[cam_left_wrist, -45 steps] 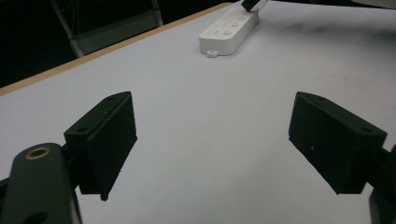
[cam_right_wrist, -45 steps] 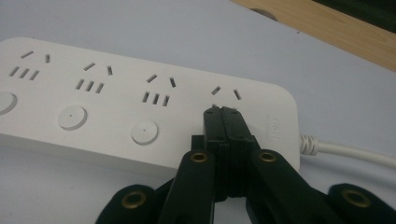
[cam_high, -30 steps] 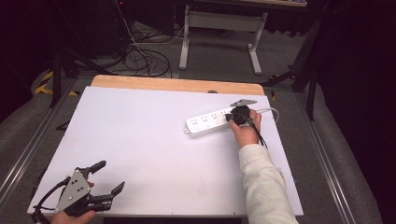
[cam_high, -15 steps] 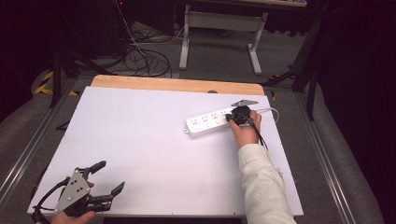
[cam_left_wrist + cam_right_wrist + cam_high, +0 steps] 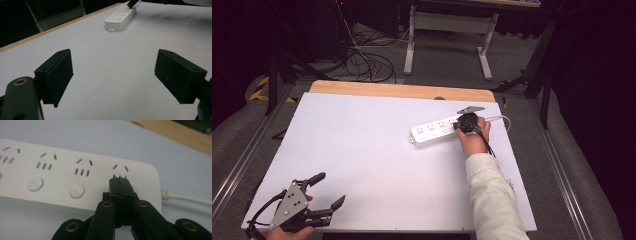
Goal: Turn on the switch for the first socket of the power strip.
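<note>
Table first: your white board carries one thing that matters, the power strip, lying well toward the far right corner with its long axis running left to right and tilted slightly away at the cord end. Your right gripper is the near one by far; its tips sit on top of the power strip at the cord end, jaws pressed together with nothing pinched between them. From the right gripper view, those tips rest just below the last socket's slots, where the other sockets each have a round button to your left along the strip. Your left gripper waits well apart from the power strip at the near left corner, jaws spread wide and empty.
</note>
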### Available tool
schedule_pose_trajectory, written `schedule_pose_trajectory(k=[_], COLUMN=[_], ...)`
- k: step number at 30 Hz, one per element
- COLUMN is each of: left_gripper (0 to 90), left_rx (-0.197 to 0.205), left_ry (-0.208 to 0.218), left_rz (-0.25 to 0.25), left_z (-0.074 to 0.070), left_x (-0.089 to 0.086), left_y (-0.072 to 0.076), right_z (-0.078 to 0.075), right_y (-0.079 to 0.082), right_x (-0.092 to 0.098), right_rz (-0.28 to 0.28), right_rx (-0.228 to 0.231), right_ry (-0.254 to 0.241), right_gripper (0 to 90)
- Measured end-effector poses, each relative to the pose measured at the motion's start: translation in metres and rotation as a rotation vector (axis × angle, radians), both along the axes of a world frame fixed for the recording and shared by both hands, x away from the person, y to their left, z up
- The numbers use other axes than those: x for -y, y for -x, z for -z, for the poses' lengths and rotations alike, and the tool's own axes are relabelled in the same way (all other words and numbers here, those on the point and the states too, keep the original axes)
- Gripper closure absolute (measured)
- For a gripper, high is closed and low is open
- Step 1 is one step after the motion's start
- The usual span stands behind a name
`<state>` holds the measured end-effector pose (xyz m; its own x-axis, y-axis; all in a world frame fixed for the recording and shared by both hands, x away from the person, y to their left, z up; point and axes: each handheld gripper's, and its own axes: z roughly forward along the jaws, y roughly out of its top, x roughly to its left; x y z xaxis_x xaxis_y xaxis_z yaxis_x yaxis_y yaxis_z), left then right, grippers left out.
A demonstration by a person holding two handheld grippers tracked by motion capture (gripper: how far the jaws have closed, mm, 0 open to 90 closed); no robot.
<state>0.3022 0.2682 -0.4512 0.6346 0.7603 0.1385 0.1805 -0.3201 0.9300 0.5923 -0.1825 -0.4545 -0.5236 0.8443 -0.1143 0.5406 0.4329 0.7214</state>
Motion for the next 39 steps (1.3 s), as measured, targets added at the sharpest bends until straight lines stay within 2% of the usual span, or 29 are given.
schedule_pose_trajectory(k=[1, 2, 4, 9, 17, 20, 24, 27, 29, 30, 34, 37, 39], left_gripper=[15.9, 16.0, 15.9, 15.9, 15.9, 15.9, 15.9, 15.9, 15.9, 15.9, 15.9, 15.9, 15.9], left_rx=[0.002, 0.004, 0.004, 0.002, 0.003, -0.005, -0.005, -0.003, -0.002, -0.004, -0.004, -0.004, -0.002], left_ry=[0.0, -0.002, -0.006, 0.0, -0.007, 0.003, 0.001, -0.004, -0.004, -0.004, -0.004, -0.005, -0.008], left_rz=[0.005, 0.007, 0.005, 0.005, 0.003, 0.001, 0.0, 0.0, 0.0, -0.001, -0.003, -0.002, -0.004], left_z=[0.0, 0.0, 0.0, 0.0, 0.0, 0.0, 0.0, 0.0, 0.0, 0.0, 0.0, 0.0, 0.0], left_x=[0.0, 0.0, 0.0, 0.0, 0.0, 0.001, 0.001, 0.001, 0.0, 0.0, 0.0, 0.0, 0.0], left_y=[0.0, 0.001, 0.0, 0.001, 0.0, 0.0, 0.0, -0.001, -0.001, 0.0, 0.0, 0.0, -0.001], right_z=[0.0, -0.004, -0.006, -0.015, -0.034, -0.043, -0.044, -0.049, -0.053, -0.053, -0.059, -0.066, -0.071], right_y=[0.001, 0.003, 0.004, 0.008, 0.016, 0.021, 0.022, 0.026, 0.029, 0.029, 0.036, 0.042, 0.048], right_x=[0.001, 0.003, 0.003, 0.001, 0.005, 0.007, 0.009, 0.009, 0.009, 0.009, 0.011, 0.014, 0.016], right_rz=[-0.007, -0.013, -0.021, -0.037, -0.049, -0.056, -0.061, -0.075, -0.084, -0.084, -0.103, -0.109, -0.119], right_rx=[0.011, 0.044, 0.053, 0.074, 0.109, 0.128, 0.128, 0.139, 0.15, 0.15, 0.159, 0.16, 0.163], right_ry=[-0.017, -0.06, -0.075, -0.063, -0.098, -0.116, -0.127, -0.156, -0.179, -0.179, -0.21, -0.23, -0.238], right_gripper=[90.0, 90.0, 90.0, 90.0, 90.0, 90.0, 90.0, 90.0, 75.3, 75.3, 60.4, 44.5, 38.3])
